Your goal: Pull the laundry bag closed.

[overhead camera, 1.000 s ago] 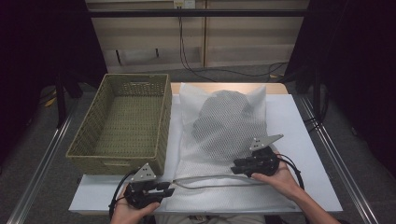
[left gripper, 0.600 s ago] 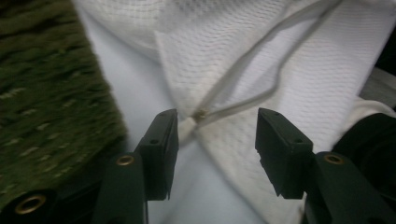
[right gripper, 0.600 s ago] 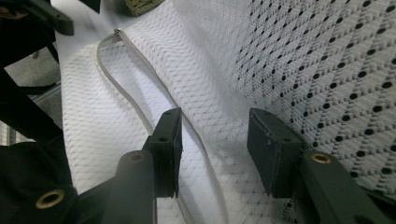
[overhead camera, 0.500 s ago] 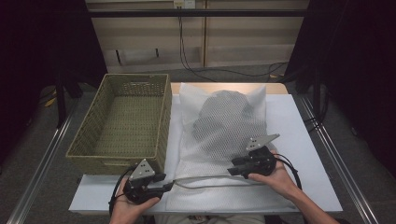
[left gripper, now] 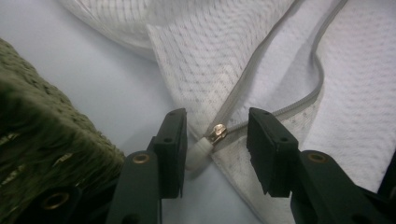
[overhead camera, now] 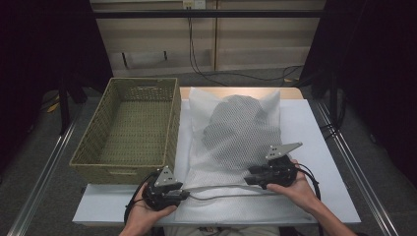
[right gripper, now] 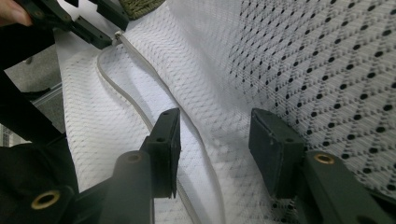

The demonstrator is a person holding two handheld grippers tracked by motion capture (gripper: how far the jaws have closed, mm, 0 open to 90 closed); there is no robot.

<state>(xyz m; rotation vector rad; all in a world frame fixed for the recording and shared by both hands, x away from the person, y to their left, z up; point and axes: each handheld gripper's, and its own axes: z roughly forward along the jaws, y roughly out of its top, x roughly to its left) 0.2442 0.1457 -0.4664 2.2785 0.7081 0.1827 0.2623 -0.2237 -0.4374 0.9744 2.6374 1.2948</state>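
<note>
While zipper pull (left gripper: 205,145) is bracketed, not yet gripped, by left gripper (left gripper: 215,151), jaws are held apart, one to each side. Right gripper (right gripper: 215,154): jaws wide, poised over zipper track (right gripper: 154,93). Mesh laundry bag (overhead camera: 236,147): laid flat on white table (overhead camera: 319,147), dark garment inside, wicker basket (overhead camera: 130,130) beside. Step judged: zipper operation. Next move: pull to be clamped, fabric to be pinned.
</note>
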